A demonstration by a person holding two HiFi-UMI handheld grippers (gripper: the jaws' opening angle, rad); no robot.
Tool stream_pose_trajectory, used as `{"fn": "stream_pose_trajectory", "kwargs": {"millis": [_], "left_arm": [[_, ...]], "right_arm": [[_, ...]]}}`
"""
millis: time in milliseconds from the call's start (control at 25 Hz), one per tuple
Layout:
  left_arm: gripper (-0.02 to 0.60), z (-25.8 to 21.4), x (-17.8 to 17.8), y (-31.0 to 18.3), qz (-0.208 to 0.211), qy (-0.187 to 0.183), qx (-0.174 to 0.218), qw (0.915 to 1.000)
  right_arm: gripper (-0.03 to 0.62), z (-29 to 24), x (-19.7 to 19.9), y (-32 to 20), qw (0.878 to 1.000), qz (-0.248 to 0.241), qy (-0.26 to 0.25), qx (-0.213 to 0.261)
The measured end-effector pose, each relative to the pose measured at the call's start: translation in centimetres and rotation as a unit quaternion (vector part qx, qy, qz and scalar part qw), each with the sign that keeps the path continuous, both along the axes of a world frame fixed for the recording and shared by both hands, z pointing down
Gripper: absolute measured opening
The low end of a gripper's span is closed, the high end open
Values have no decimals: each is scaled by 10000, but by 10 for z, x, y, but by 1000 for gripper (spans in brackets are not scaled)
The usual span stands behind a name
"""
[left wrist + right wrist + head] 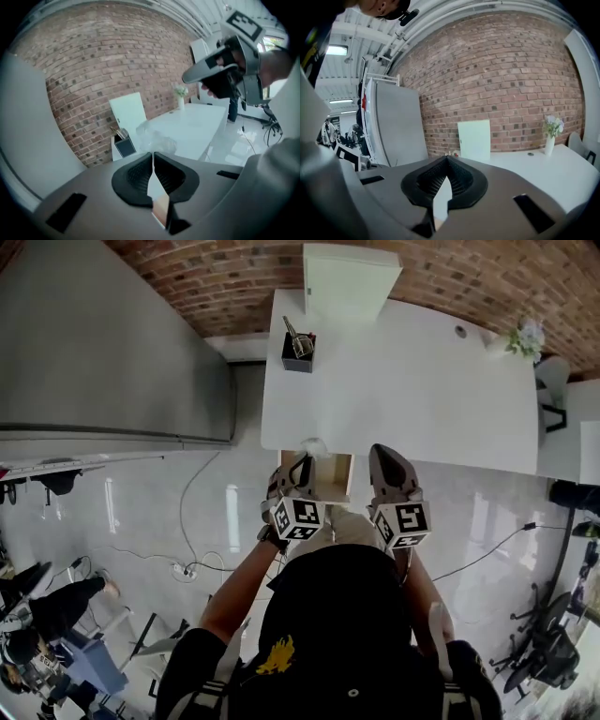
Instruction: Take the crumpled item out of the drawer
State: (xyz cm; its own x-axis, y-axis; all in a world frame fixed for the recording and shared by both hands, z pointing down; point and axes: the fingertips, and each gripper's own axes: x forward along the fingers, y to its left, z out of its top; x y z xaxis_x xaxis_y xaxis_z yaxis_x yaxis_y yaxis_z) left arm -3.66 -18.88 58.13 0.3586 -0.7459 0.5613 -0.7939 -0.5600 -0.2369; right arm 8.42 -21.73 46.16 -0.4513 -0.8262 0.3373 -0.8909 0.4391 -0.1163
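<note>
The crumpled item [312, 446], a wad of clear plastic, lies on the front edge of the white table [412, 399], just left of the open wooden drawer [336, 476]. My left gripper [303, 461] hovers over the drawer's left side, shut, its tips right at the wad. In the left gripper view the wad [154, 138] sits just beyond the shut left gripper [153, 154]; whether the tips pinch it I cannot tell. My right gripper [382, 452] is shut and holds nothing, raised beside the drawer's right side. It also shows in the left gripper view as the right gripper [187, 77].
A black pen holder [298, 353] and a white box [350, 282] stand at the table's back, a flower vase [525, 337] at its far right corner. A grey cabinet [103, 343] stands to the left. Cables and a power strip [184, 570] lie on the floor.
</note>
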Motion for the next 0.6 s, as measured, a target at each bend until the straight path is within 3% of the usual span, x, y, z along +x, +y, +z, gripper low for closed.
{"fn": "stream_pose_trajectory", "kwargs": {"millis": [240, 400, 600], "left_arm": [[28, -120, -14, -28, -299, 680, 948, 9927], [28, -194, -20, -48, -292, 1047, 1635, 9805], [28, -249, -36, -57, -444, 1473, 2225, 9627]], "right_arm": [[26, -89, 12, -14, 9964, 18, -46, 841], [26, -137, 22, -19, 9909, 28, -112, 1340], [26, -166, 26, -23, 9861, -2, -5, 1664]]}}
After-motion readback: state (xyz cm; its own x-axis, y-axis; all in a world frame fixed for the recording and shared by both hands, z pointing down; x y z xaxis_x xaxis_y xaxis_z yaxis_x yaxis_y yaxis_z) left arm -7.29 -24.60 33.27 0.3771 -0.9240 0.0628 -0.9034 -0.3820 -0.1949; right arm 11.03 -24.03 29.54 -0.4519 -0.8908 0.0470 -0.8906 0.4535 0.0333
